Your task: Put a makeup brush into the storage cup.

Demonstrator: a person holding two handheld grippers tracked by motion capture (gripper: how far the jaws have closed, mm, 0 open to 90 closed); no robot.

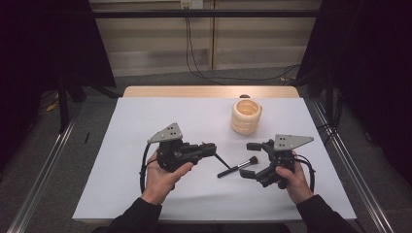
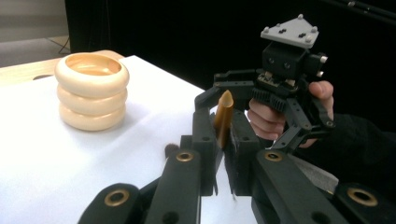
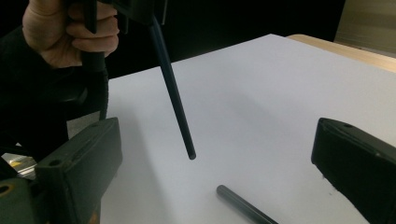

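Note:
My left gripper (image 1: 212,147) is shut on a slim make-up brush (image 1: 222,160). Its gold-brown end (image 2: 223,116) stands up between the jaws in the left gripper view. Its thin dark handle (image 3: 175,102) slants down and stops just above the white sheet. A second brush (image 1: 238,167) lies on the sheet with its bristle head (image 1: 252,159) between the jaws of my right gripper (image 1: 248,160), which stands open and does not touch it. In the right gripper view the open gripper (image 3: 215,140) has that brush's handle end (image 3: 238,203) below it.
A cream holder of stacked rings (image 1: 246,116) stands upright behind the right gripper, open at the top (image 2: 92,91). The white sheet (image 1: 145,111) covers the table as far as a wooden strip (image 1: 209,91) at the back. Metal rails run along both sides.

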